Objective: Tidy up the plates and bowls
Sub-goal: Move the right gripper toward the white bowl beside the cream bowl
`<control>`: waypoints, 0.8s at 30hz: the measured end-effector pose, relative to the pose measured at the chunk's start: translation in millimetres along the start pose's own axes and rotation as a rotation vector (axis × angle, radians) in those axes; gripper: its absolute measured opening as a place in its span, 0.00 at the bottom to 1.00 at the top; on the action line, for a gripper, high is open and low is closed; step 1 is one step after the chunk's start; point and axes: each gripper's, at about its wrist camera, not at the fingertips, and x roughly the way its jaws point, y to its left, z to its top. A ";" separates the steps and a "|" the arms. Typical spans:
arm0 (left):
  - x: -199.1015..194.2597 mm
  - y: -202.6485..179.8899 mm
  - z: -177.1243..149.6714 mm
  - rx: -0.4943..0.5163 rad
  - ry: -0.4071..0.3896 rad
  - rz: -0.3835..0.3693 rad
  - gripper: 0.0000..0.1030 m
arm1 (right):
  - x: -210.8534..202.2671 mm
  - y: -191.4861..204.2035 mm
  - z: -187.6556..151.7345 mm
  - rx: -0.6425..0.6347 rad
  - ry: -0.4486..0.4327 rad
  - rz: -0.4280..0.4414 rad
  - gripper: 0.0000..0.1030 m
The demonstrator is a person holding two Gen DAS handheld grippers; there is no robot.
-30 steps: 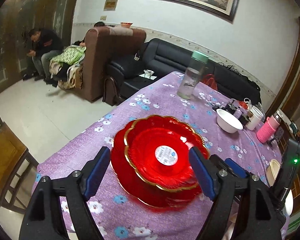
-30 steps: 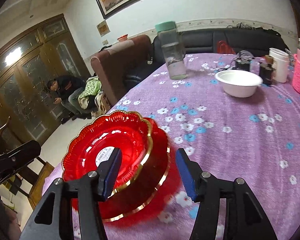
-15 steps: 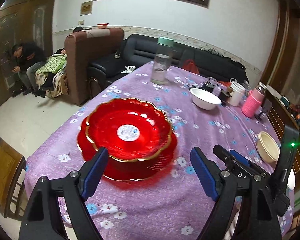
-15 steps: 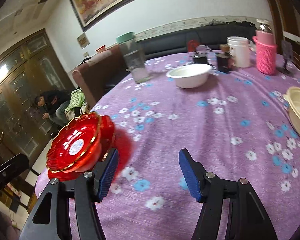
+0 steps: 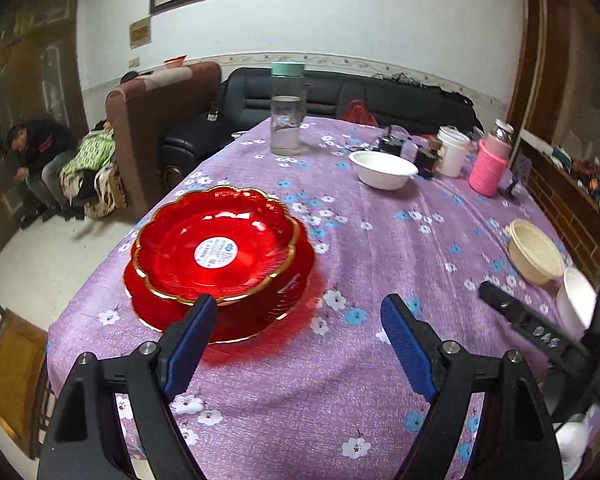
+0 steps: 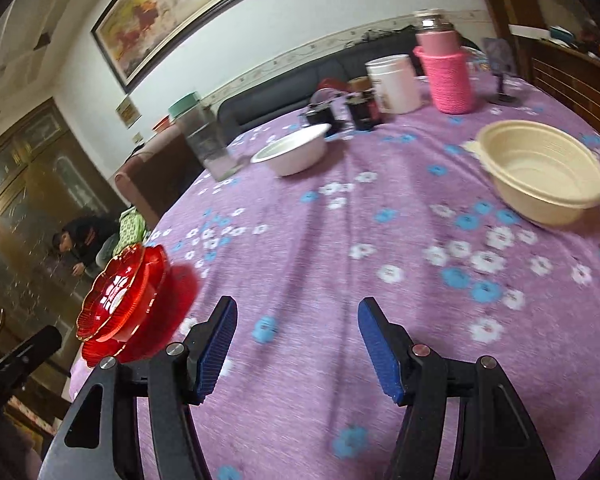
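Observation:
Two red gold-rimmed plates (image 5: 220, 256) lie stacked on the purple flowered tablecloth (image 5: 360, 248), also at the left in the right wrist view (image 6: 128, 292). My left gripper (image 5: 296, 344) is open and empty, just right of and behind the stack. My right gripper (image 6: 296, 344) is open and empty over bare cloth. A white bowl (image 5: 382, 169) (image 6: 292, 154) sits at the back. A cream bowl (image 5: 536, 256) (image 6: 540, 172) sits at the right, with another white bowl (image 5: 578, 300) beside it.
A glass bottle with a green lid (image 5: 287, 110), a white cup (image 5: 452, 151), a pink-sleeved flask (image 5: 492, 160) and dark jars (image 6: 360, 110) stand at the table's far side. A sofa and a seated person (image 5: 40, 152) are beyond the left edge. A wooden chair (image 5: 12, 364) stands near.
Both grippers have swung right, away from the red stack. The stack slid left in both views, and the cream bowl came into the right wrist view.

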 end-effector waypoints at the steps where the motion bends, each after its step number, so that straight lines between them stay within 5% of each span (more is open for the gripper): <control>1: 0.6 -5.3 -1.1 0.019 -0.001 0.005 0.81 | -7.8 -7.0 -1.9 0.005 -0.011 -0.008 0.66; 11: 6.3 -41.8 -8.1 0.167 -0.026 0.074 0.81 | -87.7 -58.1 -0.1 -0.002 -0.158 -0.168 0.67; 24: 24.7 -74.8 -7.3 0.248 0.009 0.058 0.81 | -165.3 -179.4 15.6 0.287 -0.303 -0.412 0.73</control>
